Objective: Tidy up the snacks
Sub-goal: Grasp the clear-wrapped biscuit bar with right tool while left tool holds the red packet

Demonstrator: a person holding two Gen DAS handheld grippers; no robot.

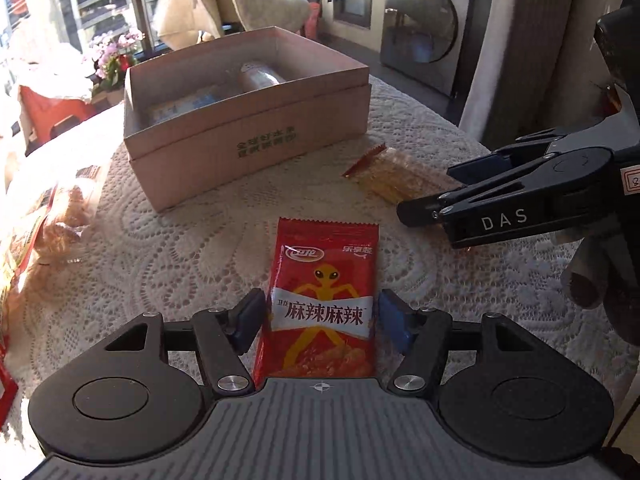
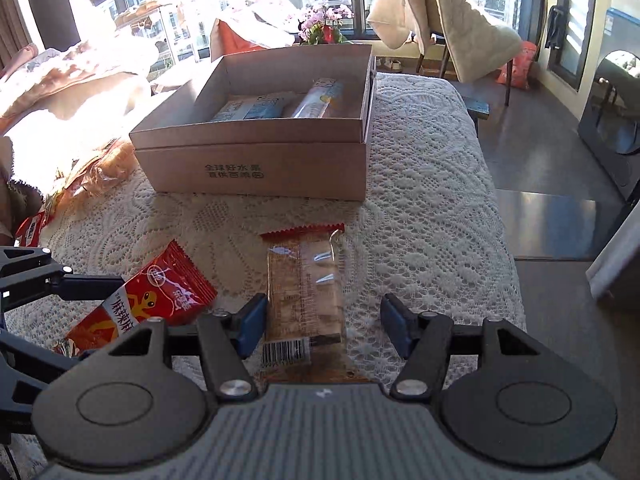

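Both claws over packets near the tabletop's front edge.
Left claw apart around red packet; right claw apart around clear packet; box behind.

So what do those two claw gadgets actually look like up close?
Both are matte black plastic. The left gripper and right gripper each have two round hinge discs, silver screws, a ribbed grey body and blue pads on the fingertips. Seen from the side, the right one carries white "DAS" lettering and a small label.
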